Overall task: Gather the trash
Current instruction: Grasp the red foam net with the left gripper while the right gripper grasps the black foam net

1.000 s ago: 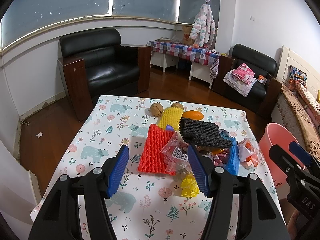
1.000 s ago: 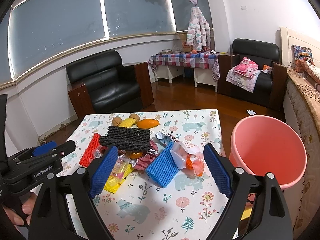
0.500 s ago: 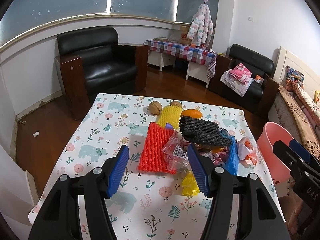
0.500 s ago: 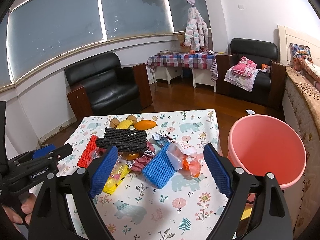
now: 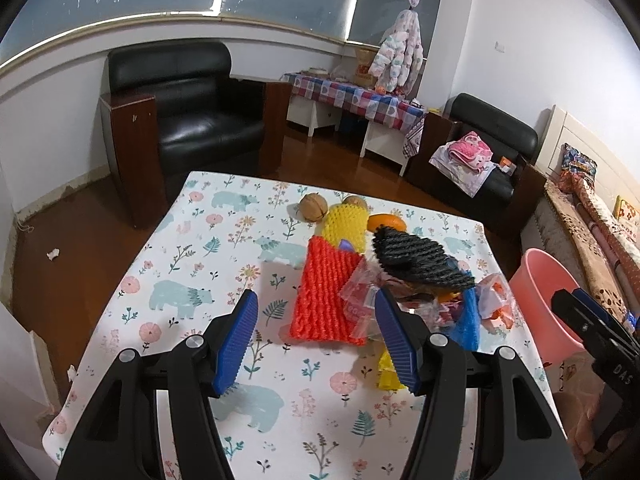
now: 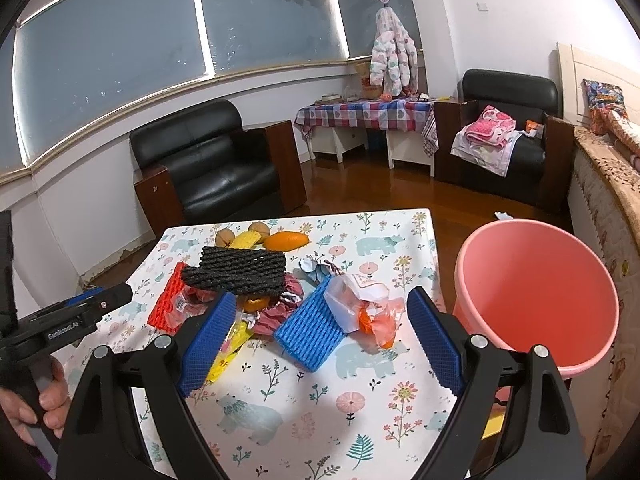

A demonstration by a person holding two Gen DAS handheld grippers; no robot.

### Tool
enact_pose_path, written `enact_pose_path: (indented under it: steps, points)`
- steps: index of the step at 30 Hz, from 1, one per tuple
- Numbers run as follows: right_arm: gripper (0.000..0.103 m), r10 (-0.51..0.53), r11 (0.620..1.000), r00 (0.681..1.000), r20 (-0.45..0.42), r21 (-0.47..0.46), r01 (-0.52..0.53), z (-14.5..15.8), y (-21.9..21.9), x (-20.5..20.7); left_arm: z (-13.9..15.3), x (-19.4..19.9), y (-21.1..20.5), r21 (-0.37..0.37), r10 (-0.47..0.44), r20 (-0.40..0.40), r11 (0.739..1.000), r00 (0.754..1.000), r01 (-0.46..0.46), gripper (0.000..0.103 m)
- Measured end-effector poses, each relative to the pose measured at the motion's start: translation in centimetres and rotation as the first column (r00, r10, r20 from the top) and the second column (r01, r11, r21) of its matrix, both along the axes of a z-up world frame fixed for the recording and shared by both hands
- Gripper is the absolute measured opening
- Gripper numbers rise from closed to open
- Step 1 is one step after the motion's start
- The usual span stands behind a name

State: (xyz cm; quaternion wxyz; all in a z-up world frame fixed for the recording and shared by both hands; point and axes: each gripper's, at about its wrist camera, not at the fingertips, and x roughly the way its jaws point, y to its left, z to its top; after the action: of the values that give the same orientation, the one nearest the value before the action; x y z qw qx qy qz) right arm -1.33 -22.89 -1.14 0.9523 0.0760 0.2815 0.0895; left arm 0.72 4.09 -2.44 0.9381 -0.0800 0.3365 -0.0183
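progress: nothing collected, by the look of it | trash pile point(image 6: 276, 292) sits mid-table toward the right edge | pink bucket point(image 6: 536, 292) beside that edge looks empty | left gripper point(image 5: 316, 340) and right gripper point(image 6: 316, 340) both spread wide, holding nothing

Trash heaped on table: black net point(image 6: 236, 274) on top, overlapping red net point(image 5: 326, 290); blue net point(image 6: 310, 330) tilted beside a clear bag point(image 6: 366, 310) holding orange scraps; yellow wrapper point(image 6: 228, 354) at near edge. Pink bin point(image 6: 536, 292) upright, just beside table's right edge.
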Motion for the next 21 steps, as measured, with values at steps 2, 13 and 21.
enact_pose_path:
  steps: [2, 13, 21]
  points:
    - [0.088, 0.022, 1.000, 1.000, -0.006, 0.009, -0.022, -0.1, 0.2, 0.2, -0.5, 0.5, 0.3, 0.007, 0.002, -0.010, 1.000, 1.000, -0.002, 0.055]
    - [0.082, 0.186, 0.982, 0.982, -0.028, 0.046, -0.184, -0.3, 2.0, 1.4, -4.2, 4.4, 1.0, -0.046, -0.056, -0.120, 0.998, 0.991, 0.051, 0.048]
    - [0.081, 0.296, 0.955, 0.955, -0.031, -0.002, -0.297, 0.4, 4.6, 3.3, -5.1, 5.4, 1.4, -0.105, -0.090, -0.130, 0.992, 0.987, 0.076, 0.009]
